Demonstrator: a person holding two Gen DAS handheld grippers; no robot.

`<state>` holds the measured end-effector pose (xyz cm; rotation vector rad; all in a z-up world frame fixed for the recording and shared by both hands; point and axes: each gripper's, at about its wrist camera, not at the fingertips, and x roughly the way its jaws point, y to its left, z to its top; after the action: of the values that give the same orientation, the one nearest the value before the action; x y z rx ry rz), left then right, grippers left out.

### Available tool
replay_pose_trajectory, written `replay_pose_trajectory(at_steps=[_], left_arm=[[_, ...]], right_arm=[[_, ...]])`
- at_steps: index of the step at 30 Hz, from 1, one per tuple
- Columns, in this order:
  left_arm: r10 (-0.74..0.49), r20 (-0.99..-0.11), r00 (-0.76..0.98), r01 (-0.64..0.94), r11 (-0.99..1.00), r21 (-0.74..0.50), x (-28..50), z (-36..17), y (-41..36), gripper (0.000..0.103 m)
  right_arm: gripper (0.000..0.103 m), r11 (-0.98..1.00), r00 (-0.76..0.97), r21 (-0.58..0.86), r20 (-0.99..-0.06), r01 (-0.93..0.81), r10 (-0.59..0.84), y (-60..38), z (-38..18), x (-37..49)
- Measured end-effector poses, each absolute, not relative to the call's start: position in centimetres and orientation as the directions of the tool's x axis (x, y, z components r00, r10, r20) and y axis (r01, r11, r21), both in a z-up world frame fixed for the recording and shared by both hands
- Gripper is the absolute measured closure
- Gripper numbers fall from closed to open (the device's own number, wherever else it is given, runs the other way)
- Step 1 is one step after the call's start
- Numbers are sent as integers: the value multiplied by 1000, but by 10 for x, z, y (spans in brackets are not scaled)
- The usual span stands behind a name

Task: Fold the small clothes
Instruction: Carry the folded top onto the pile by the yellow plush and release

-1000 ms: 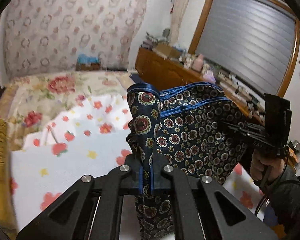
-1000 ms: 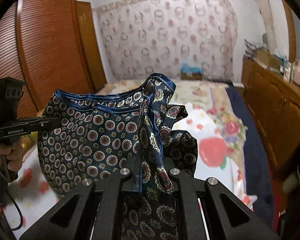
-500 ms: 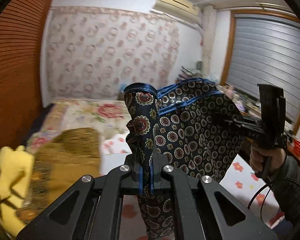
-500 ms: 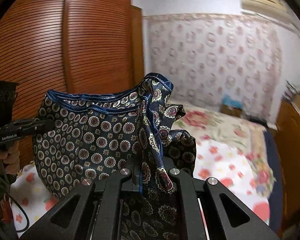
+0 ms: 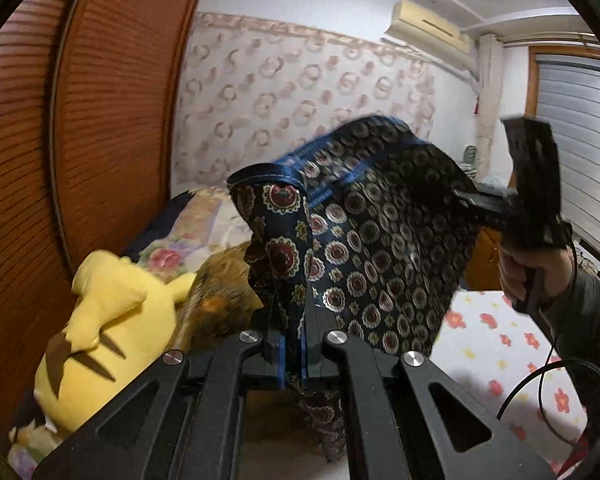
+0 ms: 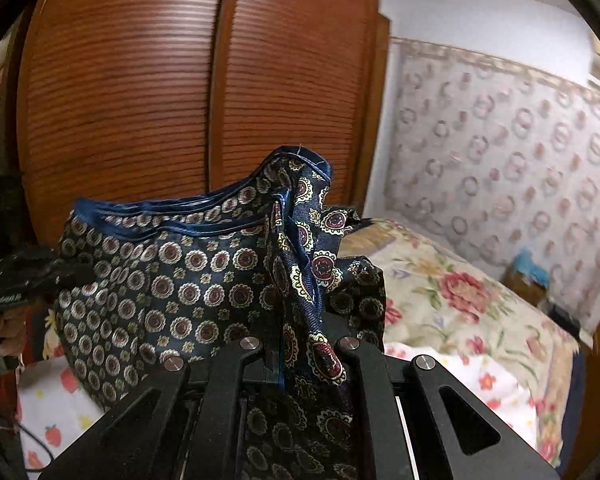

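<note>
left wrist view — both claws clamped on navy patterned cloth above floral bed — brown slatted wardrobe behind

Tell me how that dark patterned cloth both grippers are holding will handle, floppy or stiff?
Probably floppy: the cloth sags between the left gripper and right gripper. It looks shiny, so maybe slippery. It bunches at the pinch, so likely thin and light.

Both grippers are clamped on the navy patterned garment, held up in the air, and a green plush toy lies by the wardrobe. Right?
Not quite: the plush toy is yellow, as the left wrist view shows. Both the left gripper and right gripper do clamp the navy patterned garment aloft.
</note>
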<state>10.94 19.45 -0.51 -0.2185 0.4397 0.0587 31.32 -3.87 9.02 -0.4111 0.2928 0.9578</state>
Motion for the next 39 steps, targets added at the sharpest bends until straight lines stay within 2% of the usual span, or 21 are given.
replay_pose_trajectory(at_steps=[7, 14, 18, 19, 21, 23, 26, 37, 39], left_arm=[[68, -493, 868, -184, 964, -191, 106, -34, 218, 98], [80, -545, 834, -230, 950, -212, 106, -55, 230, 98], [88, -554, 828, -242, 947, -211, 107, -56, 230, 98], [91, -556, 826, -244, 947, -208, 107, -56, 230, 98], [90, -562, 822, -248, 946, -211, 108, -58, 231, 98], [90, -567, 818, -253, 944, -214, 108, -58, 231, 98], [97, -573, 814, -259, 943, -209, 109, -58, 230, 98], [117, -590, 799, -269, 947, -176, 110, -61, 228, 98], [134, -589, 797, -277, 948, -158, 110, -60, 227, 90]], right_arm=[[94, 447, 512, -252, -472, -858, 718, 34, 91, 345], [90, 456, 480, -181, -502, -872, 719, 82, 82, 373], [73, 529, 524, -149, -510, -835, 682, 89, 80, 374], [64, 540, 538, -158, -503, -827, 676, 89, 83, 375], [53, 560, 569, -179, -475, -809, 671, 85, 92, 373], [51, 594, 613, -198, -435, -779, 659, 75, 99, 368], [50, 589, 598, -170, -421, -790, 682, 60, 102, 365], [50, 529, 470, -77, -580, -845, 665, 61, 36, 388], [50, 538, 464, -71, -608, -840, 644, 70, 22, 397]])
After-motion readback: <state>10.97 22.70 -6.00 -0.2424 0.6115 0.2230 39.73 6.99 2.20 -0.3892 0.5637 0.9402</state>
